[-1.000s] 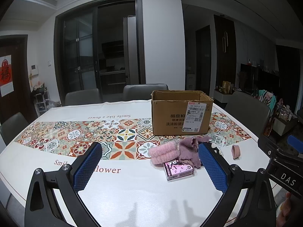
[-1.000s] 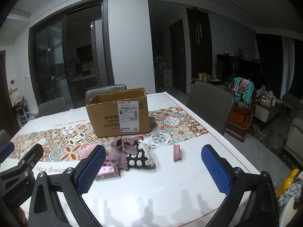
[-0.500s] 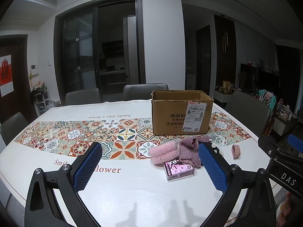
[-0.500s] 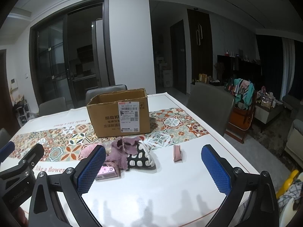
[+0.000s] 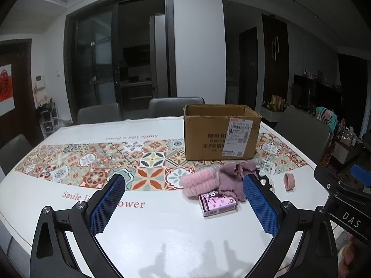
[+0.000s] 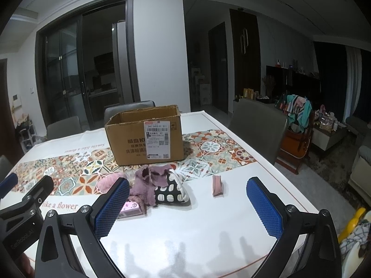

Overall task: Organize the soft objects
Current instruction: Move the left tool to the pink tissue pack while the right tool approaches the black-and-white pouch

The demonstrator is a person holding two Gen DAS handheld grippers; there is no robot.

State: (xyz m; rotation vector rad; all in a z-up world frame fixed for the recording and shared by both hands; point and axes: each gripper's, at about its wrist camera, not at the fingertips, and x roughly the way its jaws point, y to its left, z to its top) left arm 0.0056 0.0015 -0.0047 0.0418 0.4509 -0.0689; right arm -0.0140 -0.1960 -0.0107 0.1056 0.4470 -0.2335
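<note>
An open cardboard box (image 5: pixel 220 132) (image 6: pixel 146 134) stands on the table. In front of it lies a heap: a fluffy pink band (image 5: pixel 199 183) (image 6: pixel 109 181), a mauve knitted cloth (image 5: pixel 234 176) (image 6: pixel 148 183), a black-and-white patterned pouch (image 6: pixel 171 191) and a pink tissue pack (image 5: pixel 218 203) (image 6: pixel 131 207). A small pink roll (image 5: pixel 289 181) (image 6: pixel 217 185) lies apart to the right. My left gripper (image 5: pixel 185 205) is open and empty, short of the heap. My right gripper (image 6: pixel 189 206) is open and empty, near the pouch.
The table (image 5: pixel 162 231) has a white cloth with a patterned tile band (image 5: pixel 104 164). Grey chairs (image 5: pixel 176 106) (image 6: pixel 257 125) stand at the far side and right. Cluttered furniture (image 6: pixel 324 125) stands right of the table.
</note>
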